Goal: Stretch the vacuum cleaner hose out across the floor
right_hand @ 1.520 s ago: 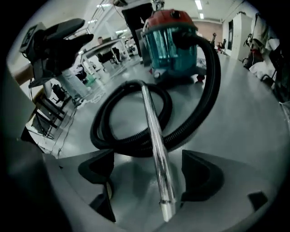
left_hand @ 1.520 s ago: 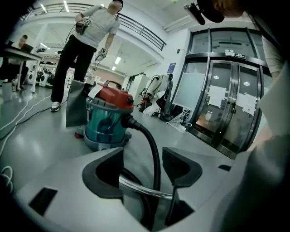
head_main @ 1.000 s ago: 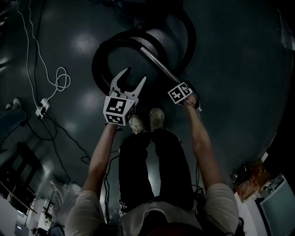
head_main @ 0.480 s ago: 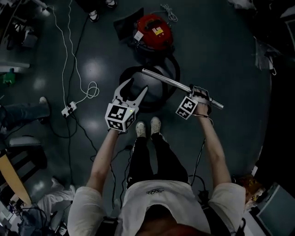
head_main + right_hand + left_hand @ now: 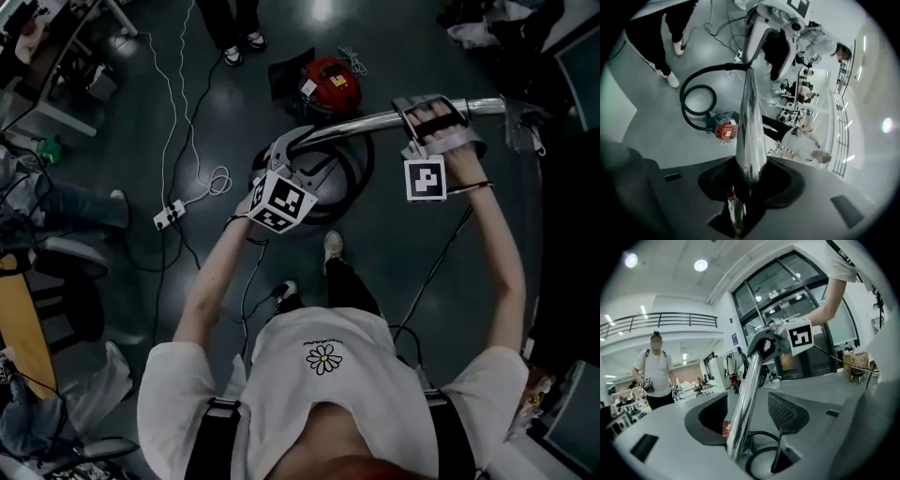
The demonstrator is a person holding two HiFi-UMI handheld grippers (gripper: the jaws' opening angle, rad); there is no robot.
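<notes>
My right gripper [image 5: 745,187] is clamped on the metal tube [image 5: 375,120]. My left gripper [image 5: 749,420] stands about half open with the tube between its jaws, seemingly leaning on one pad only, though the close view leaves me unsure. The hose [image 5: 683,99] lies looped on the floor beside the red vacuum cleaner [image 5: 328,80], so I should close the left gripper, then back away in a straight line with a low, steady pull, so the loops unroll without kinking.

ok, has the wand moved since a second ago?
Yes, up: the wand in the right gripper, earlier by the shoes, now shows beside the red vacuum cleaner.
</notes>
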